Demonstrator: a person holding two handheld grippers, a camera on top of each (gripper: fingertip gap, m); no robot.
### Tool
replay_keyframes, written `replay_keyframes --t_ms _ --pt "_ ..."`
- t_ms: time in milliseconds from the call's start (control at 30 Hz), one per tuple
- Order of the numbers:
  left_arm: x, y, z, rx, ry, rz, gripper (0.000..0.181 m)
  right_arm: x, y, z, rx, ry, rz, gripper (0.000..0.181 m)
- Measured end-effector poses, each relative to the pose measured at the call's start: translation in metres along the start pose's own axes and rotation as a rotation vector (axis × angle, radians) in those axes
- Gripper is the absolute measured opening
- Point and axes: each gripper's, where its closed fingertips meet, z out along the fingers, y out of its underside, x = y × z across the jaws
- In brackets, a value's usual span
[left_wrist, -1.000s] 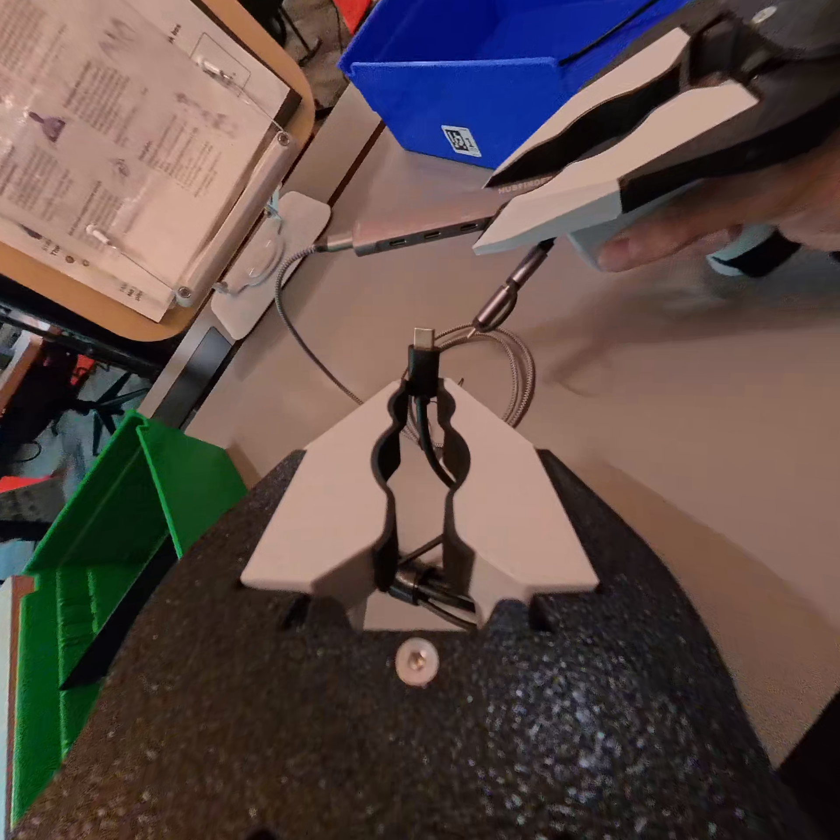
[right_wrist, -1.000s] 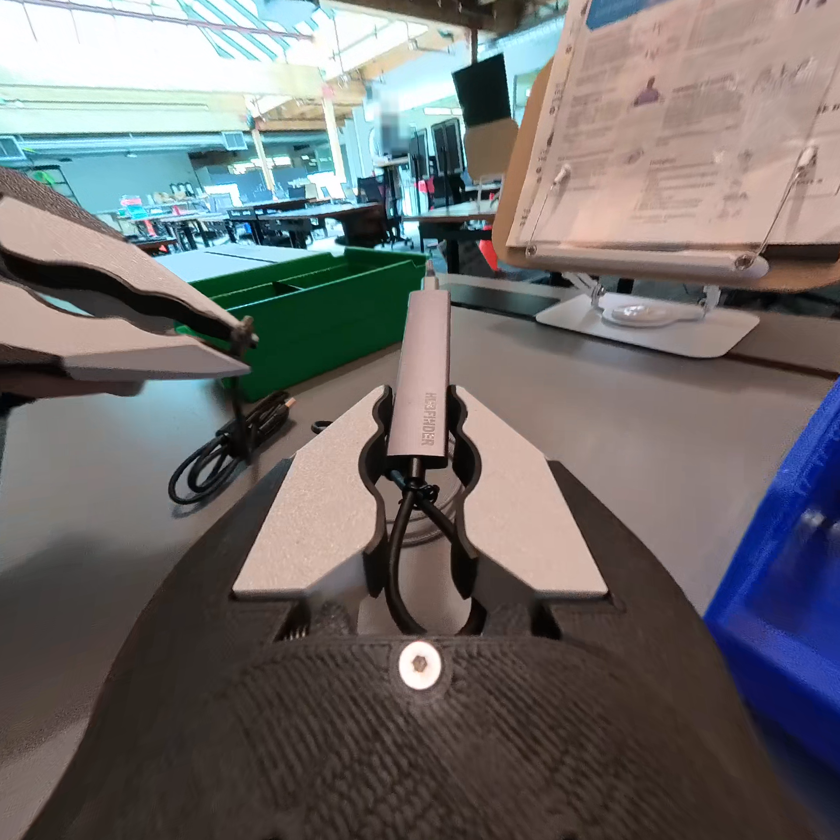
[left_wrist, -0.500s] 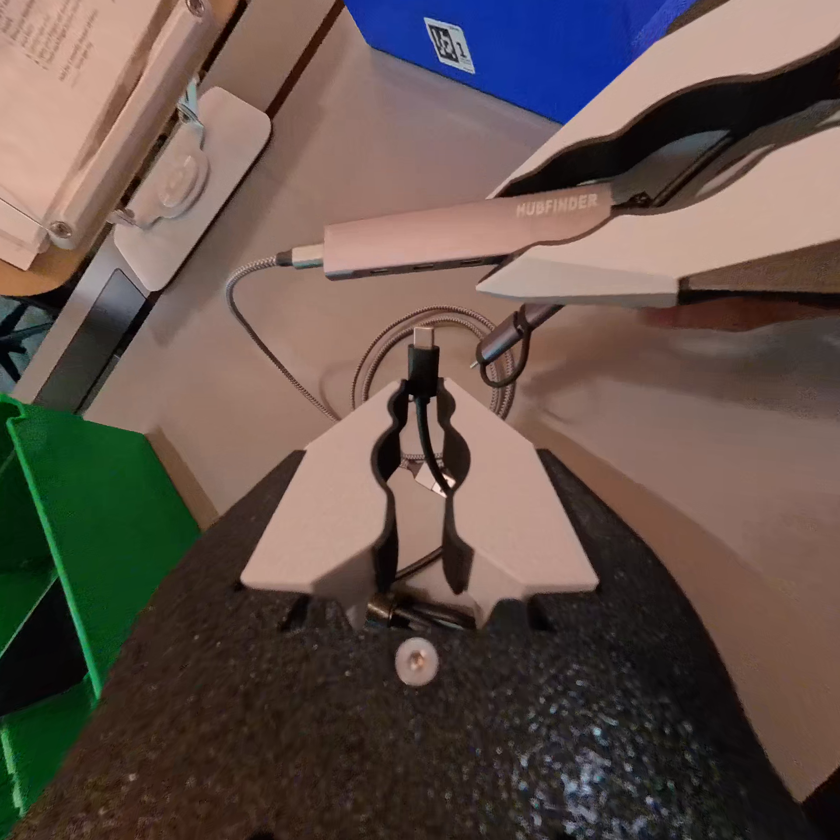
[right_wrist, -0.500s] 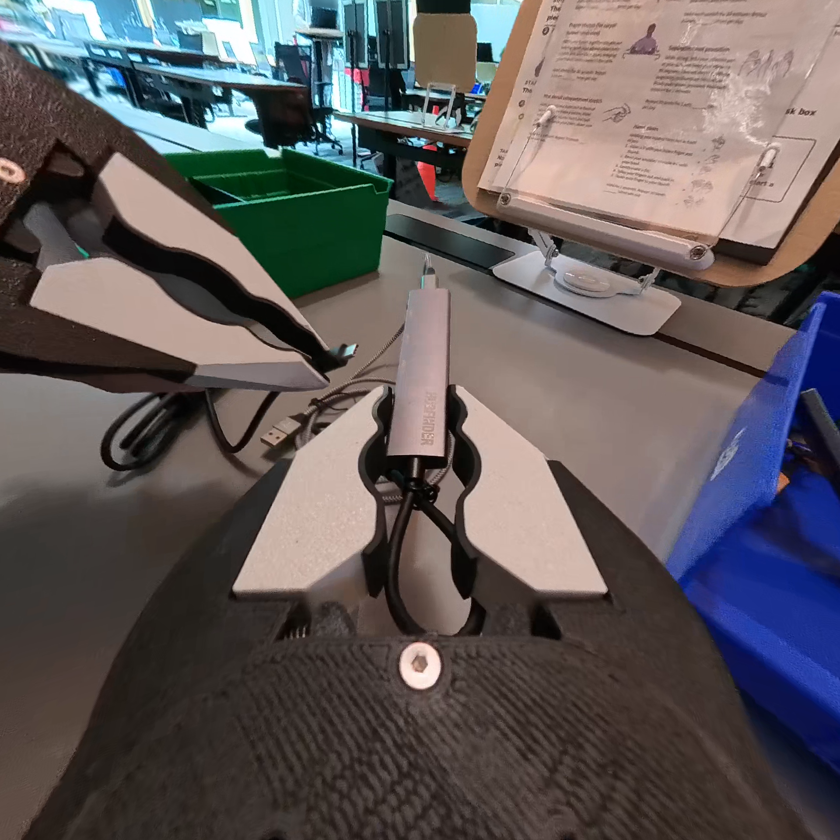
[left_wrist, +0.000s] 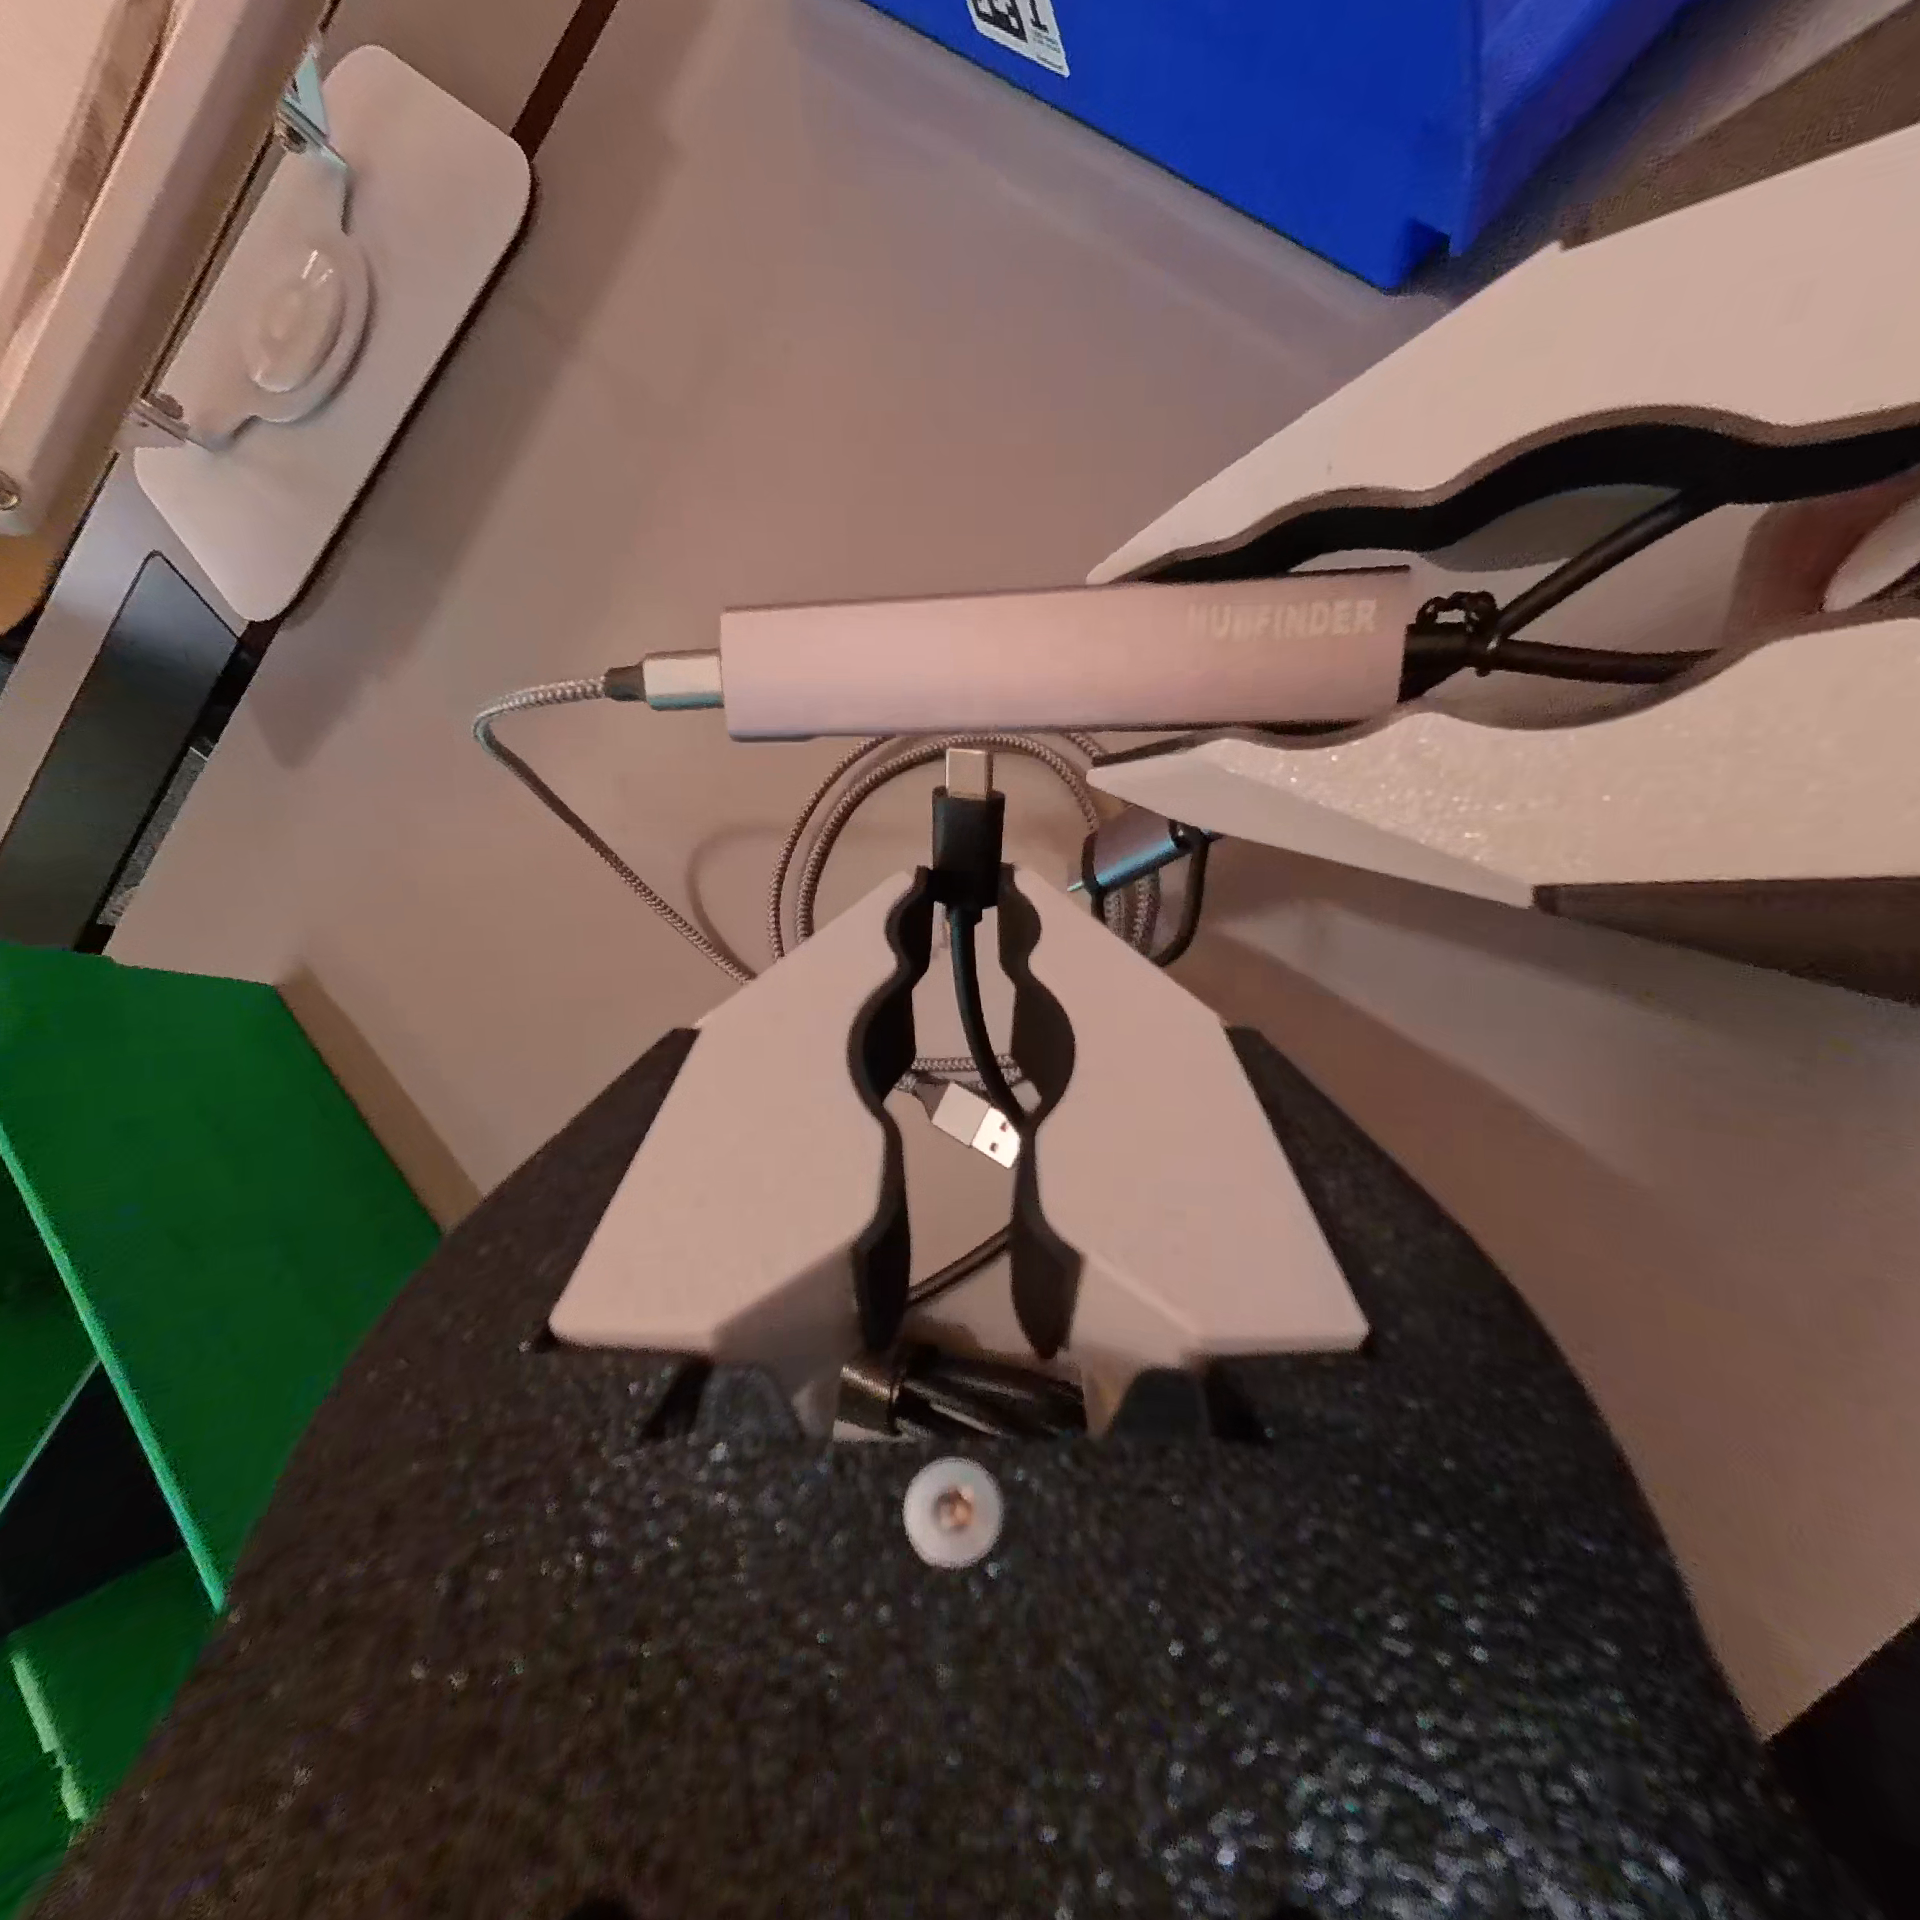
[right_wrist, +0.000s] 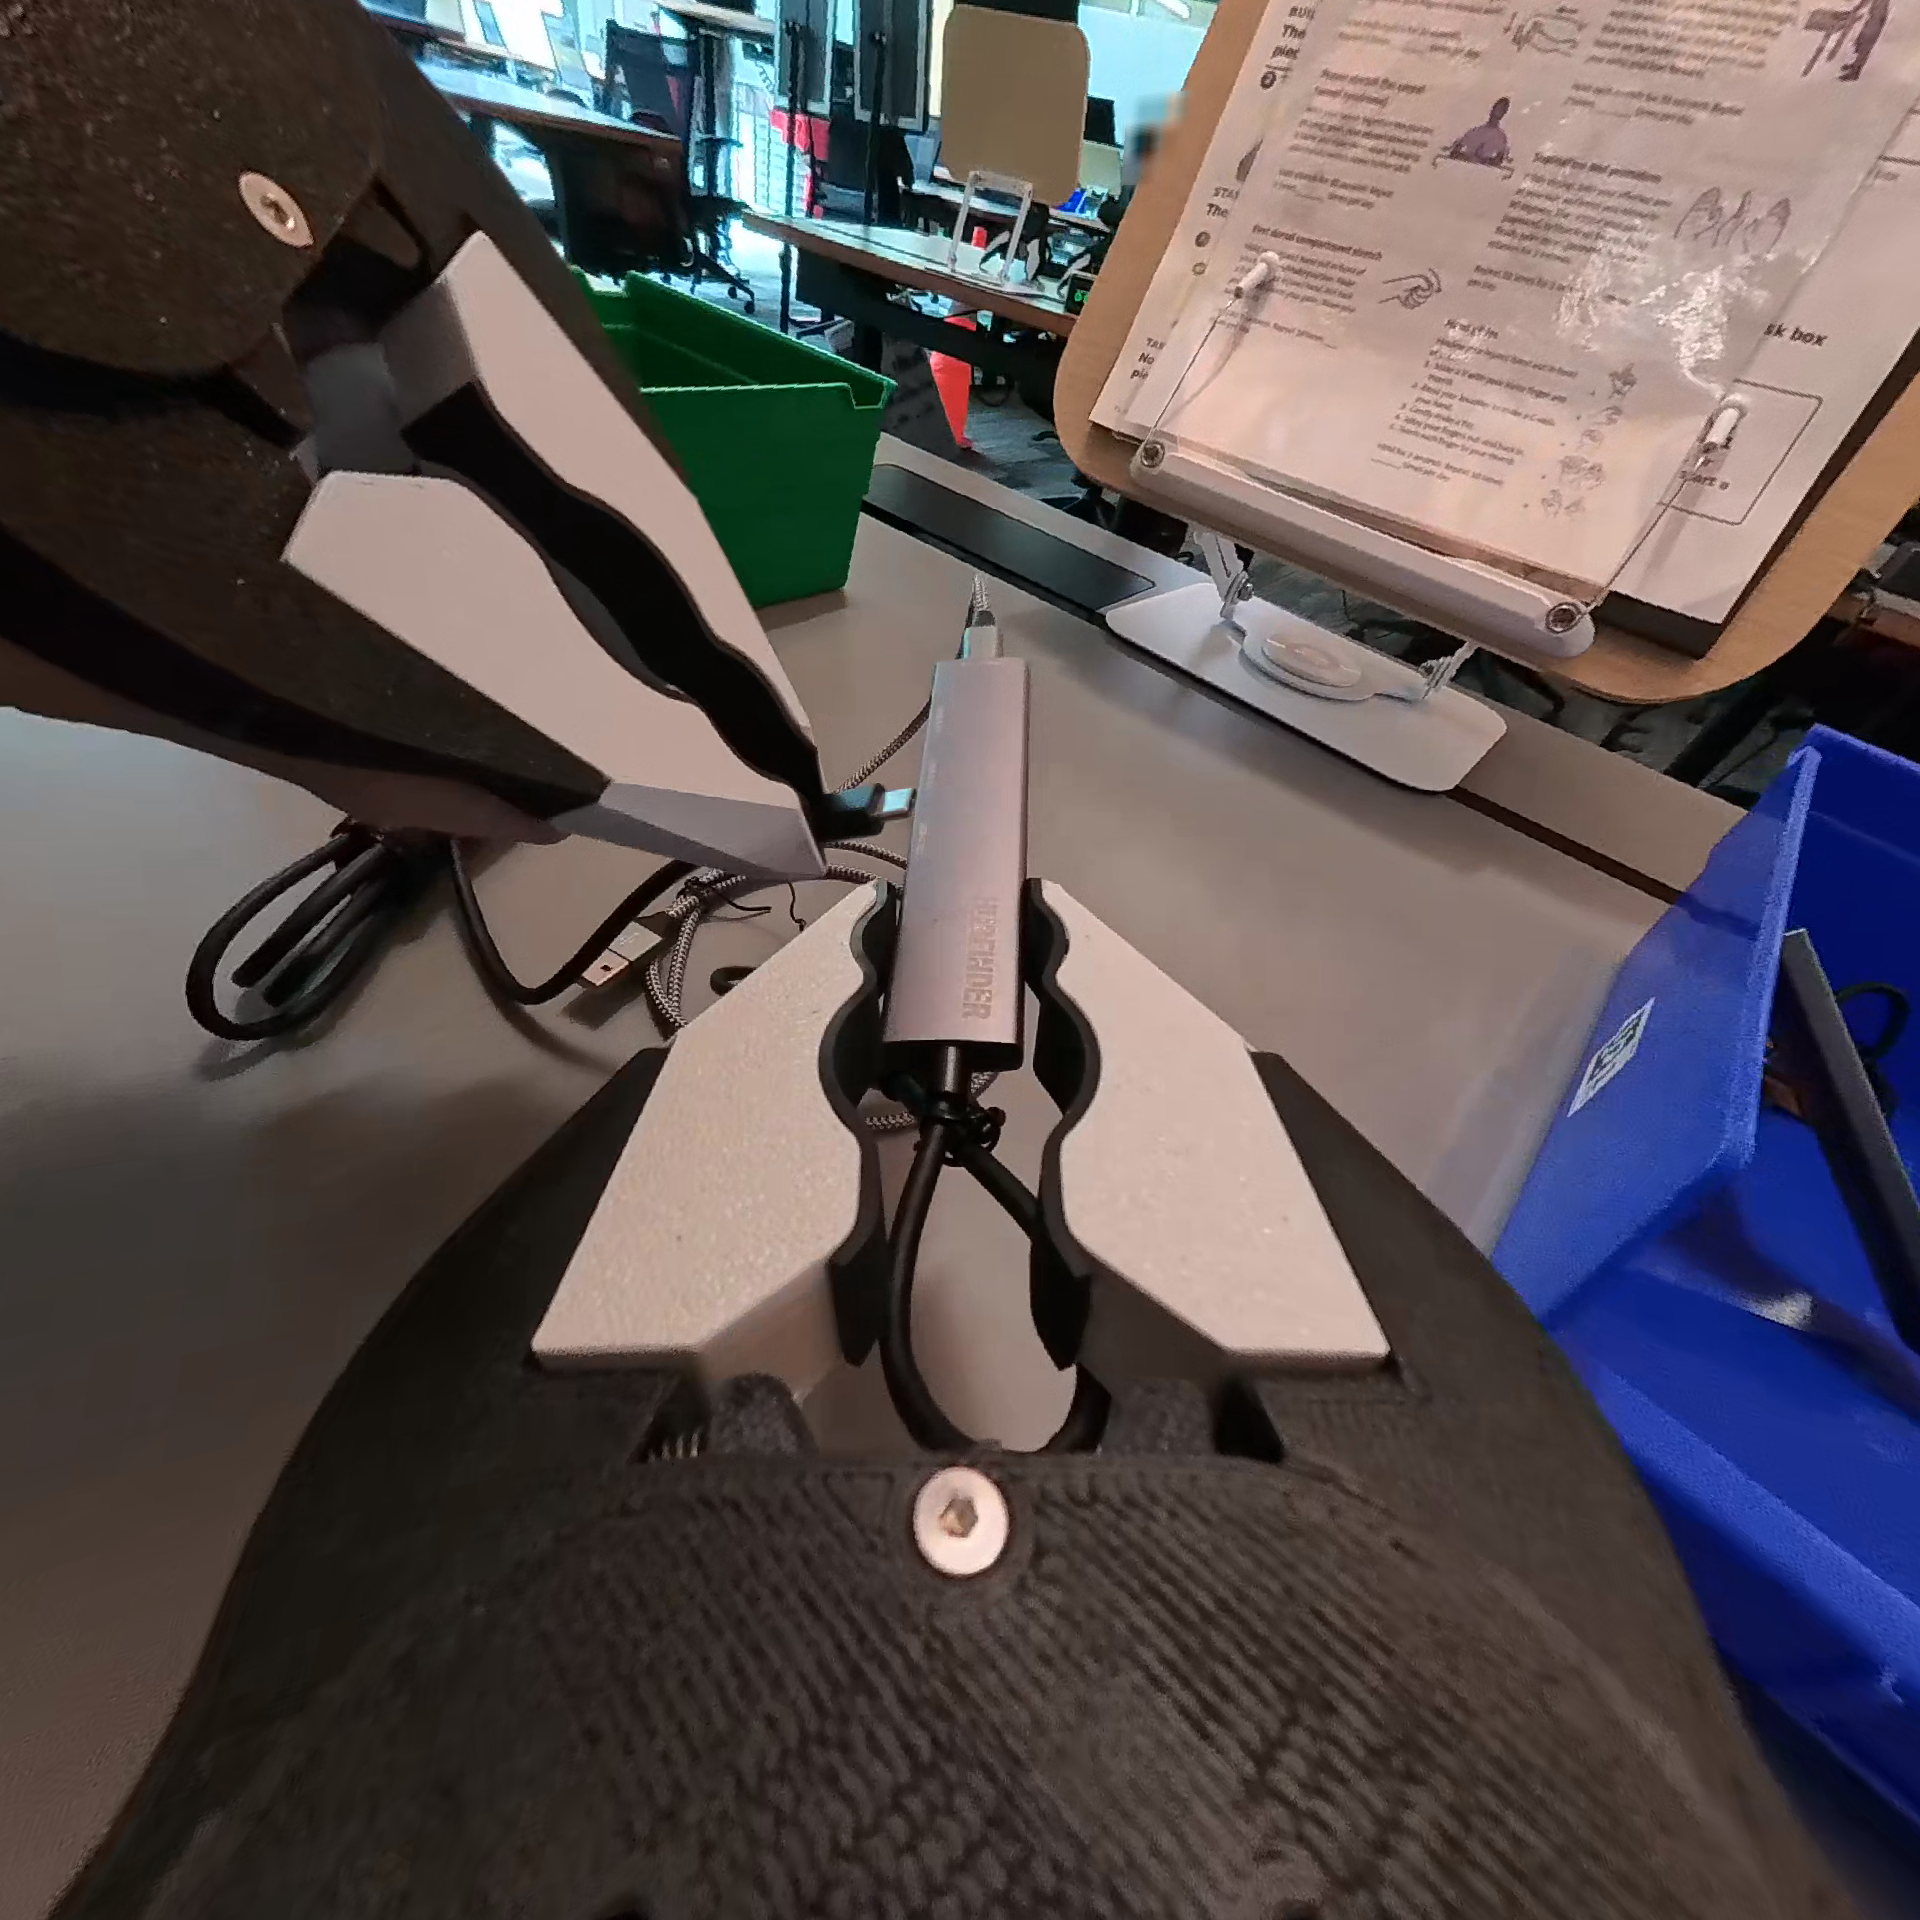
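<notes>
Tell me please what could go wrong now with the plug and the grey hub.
1. The left gripper pinches the black plug only at its rear, so it may twist aside against the grey hub.
2. The braided cable hanging from the hub might drag it within the right gripper.

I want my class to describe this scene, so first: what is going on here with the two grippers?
A person holds a gripper in each hand over a grey table. The right gripper is shut on a slim grey hub, which has a braided cable plugged into its far end. The left gripper is shut on the black plug of a black cable, with the plug's metal tip just short of the hub's side. A green bin and a blue bin sit nearby.
</notes>
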Motion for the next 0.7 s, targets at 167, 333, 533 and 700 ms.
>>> replay_keyframes --t_ms 167,333,533,700 --pt "-0.0003 0.0004 0.0010 -0.004 0.012 -0.011 0.010 -0.0014 0.0023 0.0015 -0.010 0.013 -0.034 0.023" --pt "-0.0003 0.0026 0.0011 -0.023 0.019 -0.011 0.010 -0.0054 0.0032 0.0033 -0.011 0.021 -0.093 0.023" --pt "-0.0017 0.0006 -0.0033 -0.015 -0.010 0.031 0.009 -0.0064 -0.0005 0.0013 0.004 -0.005 -0.135 0.024" --pt "-0.0030 -0.0021 -0.0060 0.003 -0.057 0.047 0.009 -0.0053 0.0001 0.0009 -0.018 0.025 -0.153 0.024"
